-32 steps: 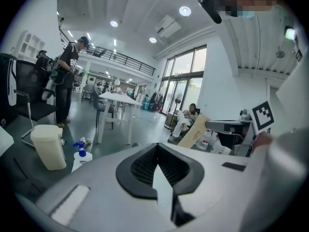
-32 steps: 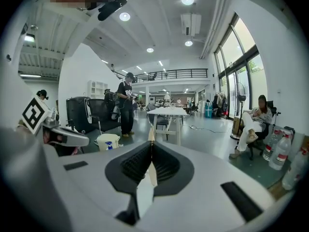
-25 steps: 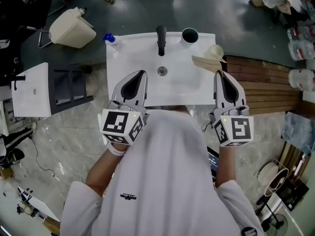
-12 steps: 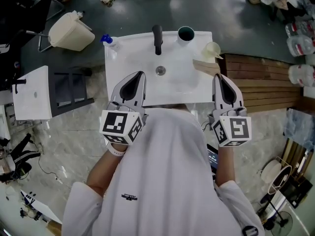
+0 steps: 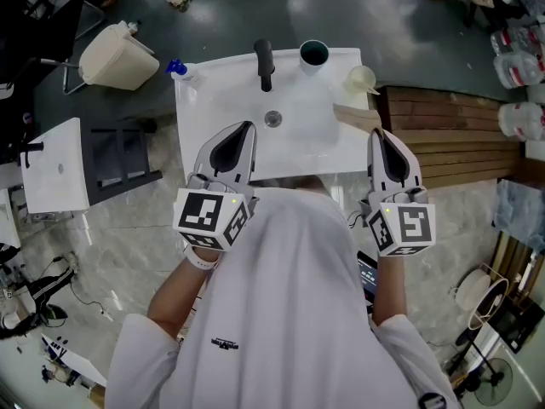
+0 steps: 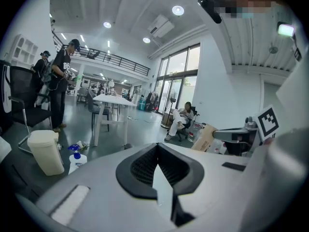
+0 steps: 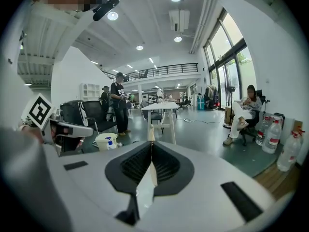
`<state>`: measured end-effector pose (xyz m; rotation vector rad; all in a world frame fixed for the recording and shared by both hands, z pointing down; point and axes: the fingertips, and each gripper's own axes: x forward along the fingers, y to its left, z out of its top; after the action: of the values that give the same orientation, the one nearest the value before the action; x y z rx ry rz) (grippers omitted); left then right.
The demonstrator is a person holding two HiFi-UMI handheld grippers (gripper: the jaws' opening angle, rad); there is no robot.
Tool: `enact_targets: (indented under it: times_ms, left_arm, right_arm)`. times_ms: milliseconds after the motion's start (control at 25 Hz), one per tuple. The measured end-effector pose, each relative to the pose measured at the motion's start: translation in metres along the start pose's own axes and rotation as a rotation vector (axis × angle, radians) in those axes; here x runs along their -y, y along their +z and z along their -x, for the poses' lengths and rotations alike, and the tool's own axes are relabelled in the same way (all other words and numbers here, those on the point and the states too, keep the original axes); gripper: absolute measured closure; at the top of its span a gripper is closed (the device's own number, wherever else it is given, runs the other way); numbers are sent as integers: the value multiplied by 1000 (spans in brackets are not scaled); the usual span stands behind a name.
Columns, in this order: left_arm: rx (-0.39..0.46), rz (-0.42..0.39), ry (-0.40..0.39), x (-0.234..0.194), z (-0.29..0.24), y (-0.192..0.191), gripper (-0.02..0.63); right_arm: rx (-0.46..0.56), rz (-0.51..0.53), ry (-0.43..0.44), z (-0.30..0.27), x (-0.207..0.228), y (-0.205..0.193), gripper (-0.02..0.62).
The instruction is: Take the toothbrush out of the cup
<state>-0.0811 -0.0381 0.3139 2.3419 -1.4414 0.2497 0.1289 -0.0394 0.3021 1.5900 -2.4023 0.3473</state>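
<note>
Since a second ago the white sink [image 5: 213,109] has drifted left and up in my head view; both tools keep their places at its near edge. My left hand-held gripper [image 5: 246,127] is closed on nothing, and so is my right hand-held gripper [image 5: 377,132]. The dark green cup [image 5: 313,54] stands on the sink's back rim, right of the tap [image 5: 264,62]. I cannot make out the toothbrush.
</note>
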Motion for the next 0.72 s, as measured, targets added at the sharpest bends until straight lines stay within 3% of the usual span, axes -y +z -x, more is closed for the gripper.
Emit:
enact_targets:
  times_ms: [200, 720]
  left_arm:
    - [-15, -45, -79, 26, -22, 3, 600]
    - [-120, -270, -416, 104, -129, -9, 589]
  right_arm:
    - [-4, -20, -45, 14, 14, -5, 589]
    - [4, -84, -146, 29, 59, -20, 589]
